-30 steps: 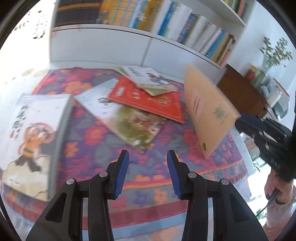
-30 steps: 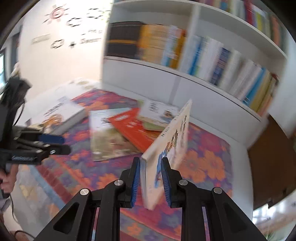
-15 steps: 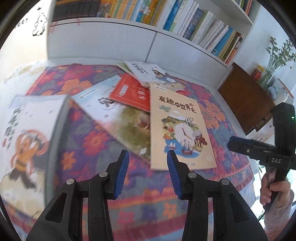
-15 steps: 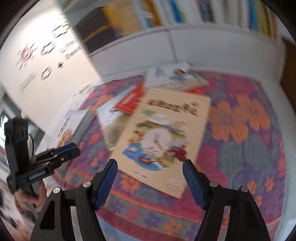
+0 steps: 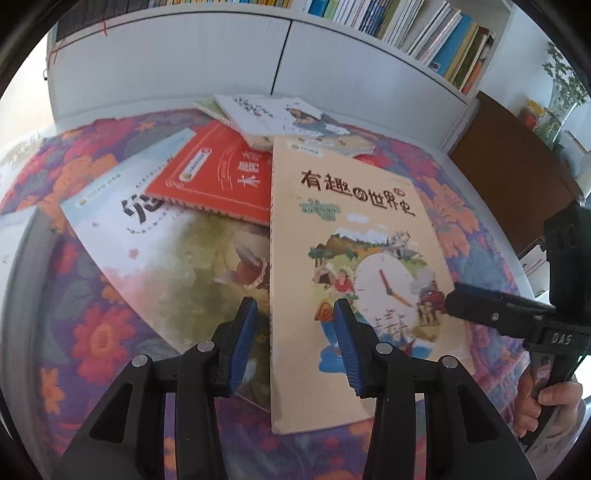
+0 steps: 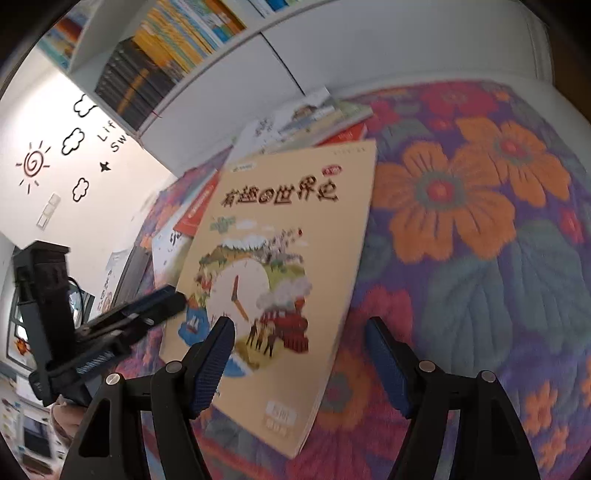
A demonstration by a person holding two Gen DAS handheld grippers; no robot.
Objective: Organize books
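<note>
Released a second ago from the right hand-held gripper (image 6: 299,363), the tan book (image 5: 354,280) has gone from standing on edge between closed pads to lying flat, cover up, on the flowered cloth (image 6: 480,229). Its cover is beige with dark Chinese title lettering and a drawing of a clock face, a red train and small ships. Its far left corner overlaps the red book (image 5: 218,177), and its left edge lies over the pale picture book (image 5: 173,258); a white book (image 5: 273,114) lies behind them, near the bookshelf (image 5: 424,33).

That right hand-held gripper stands wide open and empty above the tan book's near end. The left hand-held gripper (image 5: 293,343) hangs over the book's near left edge, its jaws narrowly parted and opening, holding nothing; the edge seems to lie under the gap, though depth is hard to judge. A hand (image 5: 550,406) grips the right tool's handle at the frame's edge.
</note>
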